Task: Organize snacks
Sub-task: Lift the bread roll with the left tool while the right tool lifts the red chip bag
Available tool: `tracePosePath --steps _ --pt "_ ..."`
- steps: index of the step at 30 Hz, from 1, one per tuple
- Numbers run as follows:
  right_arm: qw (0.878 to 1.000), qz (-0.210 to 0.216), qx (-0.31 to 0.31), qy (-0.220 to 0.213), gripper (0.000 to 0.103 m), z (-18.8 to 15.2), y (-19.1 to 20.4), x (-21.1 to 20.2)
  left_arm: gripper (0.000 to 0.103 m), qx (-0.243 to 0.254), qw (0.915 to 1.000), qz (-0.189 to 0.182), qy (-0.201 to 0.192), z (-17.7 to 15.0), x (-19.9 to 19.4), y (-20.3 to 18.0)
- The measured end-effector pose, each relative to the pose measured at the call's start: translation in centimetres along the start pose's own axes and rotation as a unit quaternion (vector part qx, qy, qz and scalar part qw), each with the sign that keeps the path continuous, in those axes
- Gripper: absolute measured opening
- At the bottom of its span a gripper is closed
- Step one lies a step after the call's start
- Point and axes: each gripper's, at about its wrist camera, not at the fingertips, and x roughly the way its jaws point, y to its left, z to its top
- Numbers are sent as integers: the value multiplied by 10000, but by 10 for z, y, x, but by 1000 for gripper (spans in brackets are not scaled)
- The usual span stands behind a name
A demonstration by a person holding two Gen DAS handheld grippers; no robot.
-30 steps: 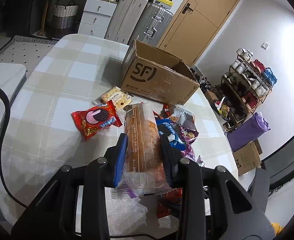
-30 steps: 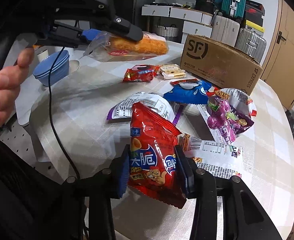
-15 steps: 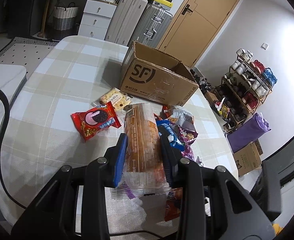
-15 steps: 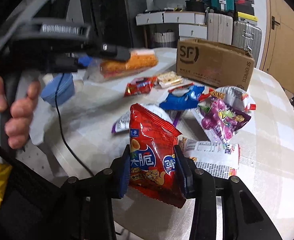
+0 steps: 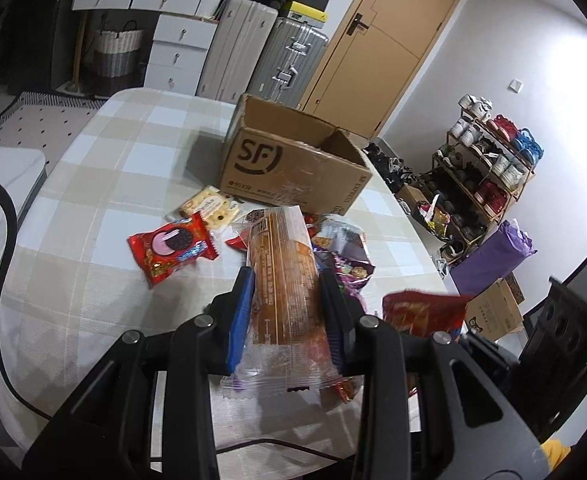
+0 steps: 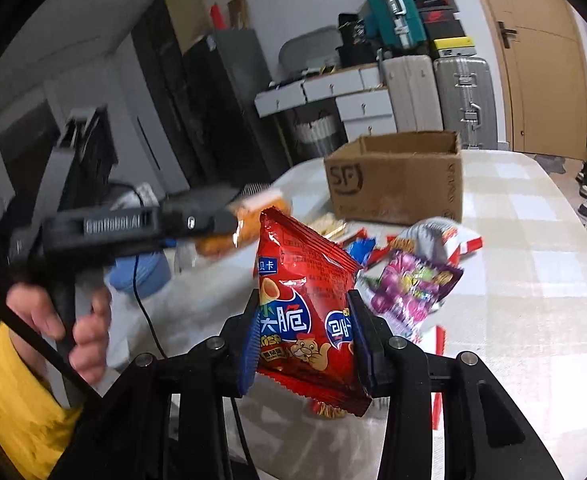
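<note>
Snacks, two packets in hand, remainder loose on the desk point(image 5: 93, 184). Left wrist view: the left hand-held gripper point(image 5: 285, 304) is clamped on a clear-wrapped brown pastry packet point(image 5: 283, 280), whose long axis runs along the fingers, pointing away toward the open cardboard box point(image 5: 293, 168); the box stands straight ahead and beyond the packet, top flaps up, its printed side facing the camera. Between packet and box lie a red cookie packet point(image 5: 171, 250), a pale cracker packet point(image 5: 209, 208) and a purple bag point(image 5: 349, 268), all flat on the checked cloth. A red bag edge shows at lower right, blurred. Right wrist view: the right hand-held gripper point(image 6: 305, 332) is clamped on a red chip bag point(image 6: 305, 300), held upright off the desk, long axis rising up and slightly left; the cardboard box lies ahead and to the right, past a purple bag and a white one. The left gripper, held in a hand point(image 6: 65, 328), crosses at left with its packet, and appears the nearer of the two to the box, though blur makes this uncertain. Judgement: both packets are bound forward for the box opening.
</note>
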Motion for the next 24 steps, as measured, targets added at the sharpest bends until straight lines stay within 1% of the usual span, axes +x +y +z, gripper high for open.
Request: tracePosePath --steps 4,9,12,18,23,24 --pt "9995 26 120 -276 40 17 -5 -18 30 130 9998 -118 -42 5 -3 -18" --pt "9986 -58 -48 -525 40 43 -7 -34 30 164 9993 -256 -195 21 -10 -35" --pt "9978 -81 -137 -637 40 61 -8 -38 30 222 9991 -257 -239 35 -13 -43" --pt "9953 -112 -67 -959 40 102 -18 -40 30 255 9984 -357 -353 78 -16 -54" --pt "9944 -172 2 -1041 40 139 -32 -20 30 198 9988 -315 -312 118 0 -53" --pt "9942 -247 13 -1042 40 148 -35 -13 30 181 9990 -299 -296 126 5 -51"
